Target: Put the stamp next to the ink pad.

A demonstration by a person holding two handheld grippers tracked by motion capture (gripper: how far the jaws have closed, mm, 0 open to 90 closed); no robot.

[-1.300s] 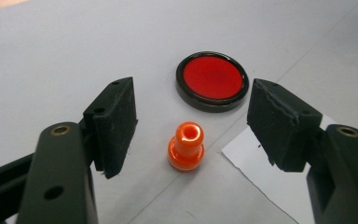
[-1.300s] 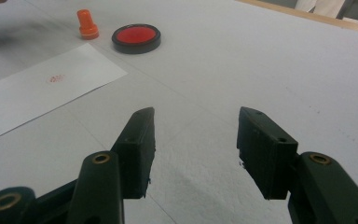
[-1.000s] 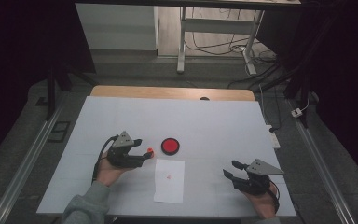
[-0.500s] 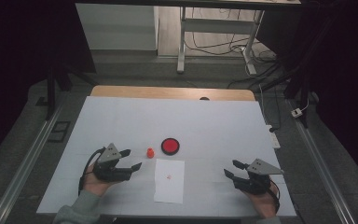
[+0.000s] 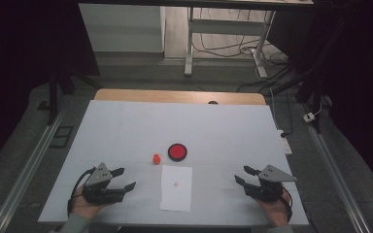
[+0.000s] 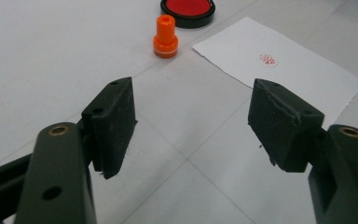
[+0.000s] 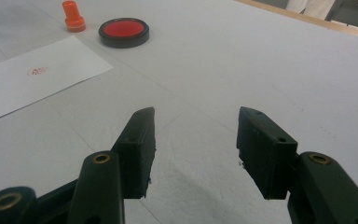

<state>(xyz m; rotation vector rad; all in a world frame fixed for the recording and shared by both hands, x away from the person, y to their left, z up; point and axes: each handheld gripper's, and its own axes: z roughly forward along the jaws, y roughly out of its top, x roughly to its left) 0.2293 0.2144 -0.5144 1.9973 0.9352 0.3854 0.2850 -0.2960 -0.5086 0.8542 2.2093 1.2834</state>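
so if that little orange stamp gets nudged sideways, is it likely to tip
Probably: the orange stamp stands upright, taller than its base is wide, so a high push may topple it. It looks small and light, and its round body would likely roll on the smooth table.

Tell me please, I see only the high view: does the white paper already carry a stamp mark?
Observer: Yes. The left gripper view shows a small red imprint on the paper.
Operator: Is the orange stamp upright?
Observer: Yes, the orange stamp stands upright on the table, apart from the paper and beside the red ink pad.
Operator: Does the left gripper hold anything?
Observer: No. The left gripper has its jaws wide apart with bare table between them.
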